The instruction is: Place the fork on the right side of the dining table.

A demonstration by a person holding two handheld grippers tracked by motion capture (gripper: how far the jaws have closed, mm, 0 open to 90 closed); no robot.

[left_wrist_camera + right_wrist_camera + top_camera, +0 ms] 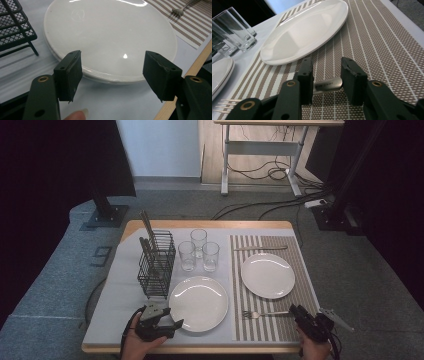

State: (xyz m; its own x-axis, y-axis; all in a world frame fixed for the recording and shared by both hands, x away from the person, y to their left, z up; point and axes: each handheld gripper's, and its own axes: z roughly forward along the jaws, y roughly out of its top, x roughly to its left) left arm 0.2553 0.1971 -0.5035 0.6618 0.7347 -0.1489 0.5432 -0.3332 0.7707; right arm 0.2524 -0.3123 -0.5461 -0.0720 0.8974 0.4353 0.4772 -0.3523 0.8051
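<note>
A white plate (199, 302) (110, 37) lies on the grey cloth at the front middle. My left gripper (174, 318) (112, 72) is open, its jaws wide apart on either side of that plate's near rim. A fork (262, 313) (328, 86) lies along the front of the striped placemat (295, 251) (374, 50). My right gripper (296, 311) (327, 75) is open, low over the mat, with the end of the fork's handle between its jaws. A second white plate (267, 275) (304, 32) rests on the placemat.
A black wire basket (156, 265) (15, 27) holding utensils stands left of the front plate. Three glasses (199, 251) (234, 32) stand behind that plate. A knife (260, 248) lies at the placemat's far edge. The table's wooden front edge (200, 350) is close to both hands.
</note>
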